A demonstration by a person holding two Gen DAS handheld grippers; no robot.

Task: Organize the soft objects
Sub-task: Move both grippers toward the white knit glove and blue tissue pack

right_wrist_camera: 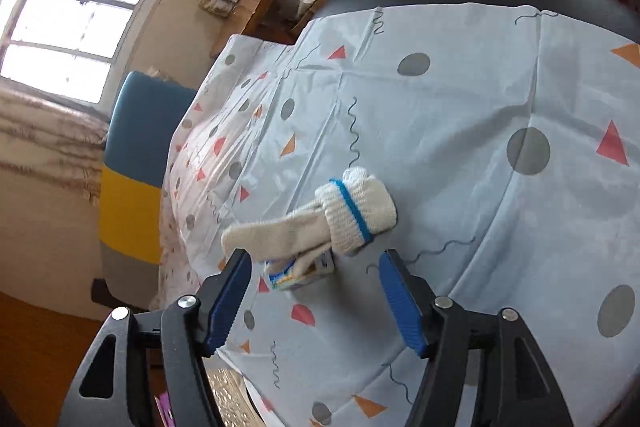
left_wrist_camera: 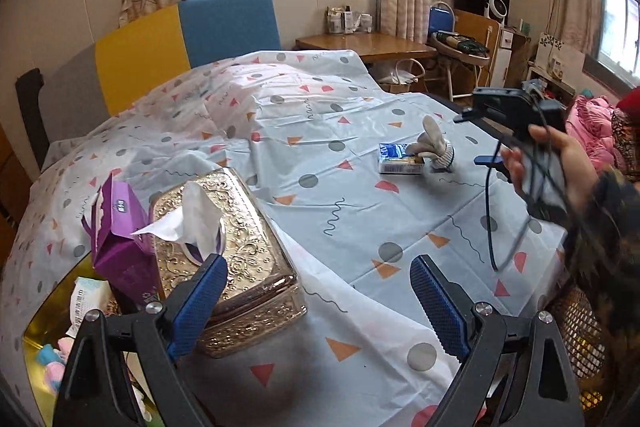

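Holding both tongs over the tabletop [left_wrist_camera: 420, 227], which is covered by a pale cloth printed with grey dots, triangles and squiggles.

Left tongs [left_wrist_camera: 318, 301]: spread wide, nothing between the blue pads. Just beyond the left pad, and partly hidden behind it, sits an embossed metal tissue box [left_wrist_camera: 240, 255] with a white tissue [left_wrist_camera: 192, 215] sticking up from its slot. A purple tissue carton [left_wrist_camera: 120, 247], torn open at the top, leans against that box on its far-left side. Below the left pad, at the tabletop's edge, a gold tray [left_wrist_camera: 36, 331] holds a small packet and some pastel soft items that I cannot identify.

Right tongs [right_wrist_camera: 314, 297]: spread fairly wide, gripping nothing. From the left wrist view my right hand [left_wrist_camera: 552, 171] holds them off to the right, a black cable hanging below.

Task item: a rolled pair of white knit work gloves [right_wrist_camera: 344, 215] with a blue band on the cuff lies on the cloth straight ahead of the right tongs, just beyond the pad tips and touching neither pad. Its fingers trail toward the left pad and rest on a small blue-and-white carton [right_wrist_camera: 296, 271], which lies between the pad tips, slightly nearer the left one. From the left tongs, gloves and carton are well ahead and to the right.
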